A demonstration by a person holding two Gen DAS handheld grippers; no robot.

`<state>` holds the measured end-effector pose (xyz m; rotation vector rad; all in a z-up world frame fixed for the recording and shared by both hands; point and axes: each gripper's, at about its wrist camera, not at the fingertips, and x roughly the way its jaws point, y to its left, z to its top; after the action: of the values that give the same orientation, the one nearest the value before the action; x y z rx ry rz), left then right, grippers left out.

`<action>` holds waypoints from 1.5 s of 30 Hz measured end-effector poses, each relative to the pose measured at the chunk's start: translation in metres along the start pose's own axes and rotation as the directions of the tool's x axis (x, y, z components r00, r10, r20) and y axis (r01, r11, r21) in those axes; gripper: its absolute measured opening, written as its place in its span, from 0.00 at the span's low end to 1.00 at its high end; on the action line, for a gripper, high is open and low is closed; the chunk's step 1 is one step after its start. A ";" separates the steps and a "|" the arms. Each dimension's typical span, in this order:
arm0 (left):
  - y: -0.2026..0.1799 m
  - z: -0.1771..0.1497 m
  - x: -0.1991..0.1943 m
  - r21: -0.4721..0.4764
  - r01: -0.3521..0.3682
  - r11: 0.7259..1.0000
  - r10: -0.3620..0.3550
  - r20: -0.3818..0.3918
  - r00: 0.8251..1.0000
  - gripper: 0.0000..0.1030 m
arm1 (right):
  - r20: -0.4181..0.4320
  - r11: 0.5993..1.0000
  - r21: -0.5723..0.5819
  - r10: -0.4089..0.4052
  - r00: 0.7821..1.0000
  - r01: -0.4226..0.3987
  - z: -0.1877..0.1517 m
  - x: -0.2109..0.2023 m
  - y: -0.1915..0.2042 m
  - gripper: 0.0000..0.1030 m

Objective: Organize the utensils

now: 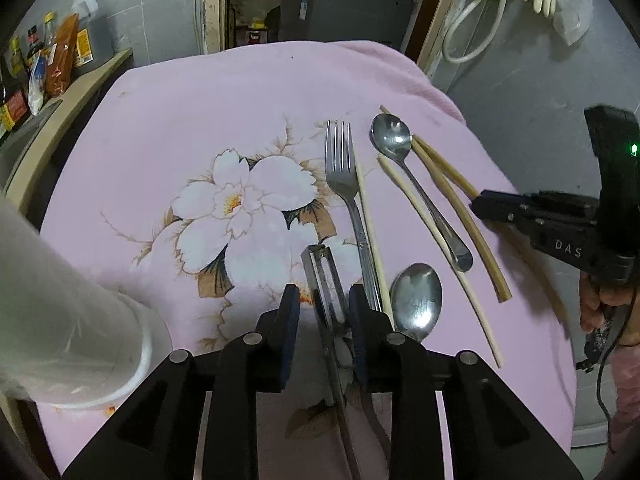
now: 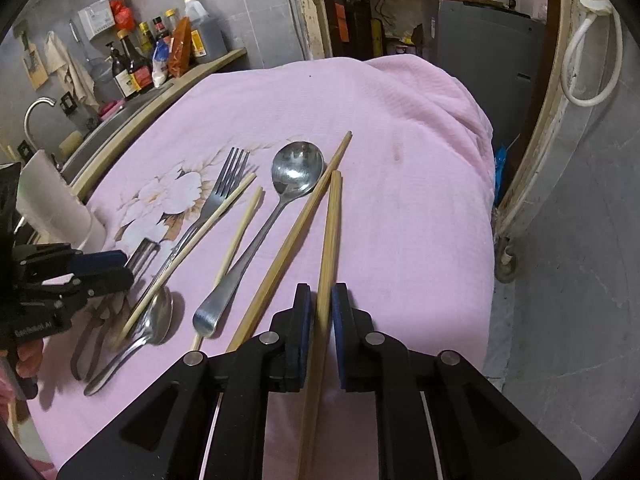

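Observation:
On the pink flowered cloth lie a fork, two spoons, several chopsticks and a metal peeler. My left gripper is open, its fingers on either side of the peeler without touching it. My right gripper straddles a brown chopstick; a small gap shows on each side. A second brown chopstick lies just left of it. The right gripper also shows in the left wrist view.
A white paper roll lies at the cloth's left edge. A counter with bottles and a sink tap stands to the left. The cloth's right edge drops to a grey floor.

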<state>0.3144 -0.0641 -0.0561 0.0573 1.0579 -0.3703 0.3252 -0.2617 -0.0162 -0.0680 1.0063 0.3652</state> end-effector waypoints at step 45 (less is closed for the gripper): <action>-0.017 -0.062 -0.102 -0.023 -0.120 0.993 0.107 0.640 0.761 0.09 | 0.698 0.968 -0.021 -0.164 0.697 0.249 -0.075 -0.094 0.101 0.05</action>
<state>0.2124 -0.0386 0.0025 0.0081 0.3618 -0.2576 0.1855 -0.2090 0.0335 -0.1357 0.2148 0.2062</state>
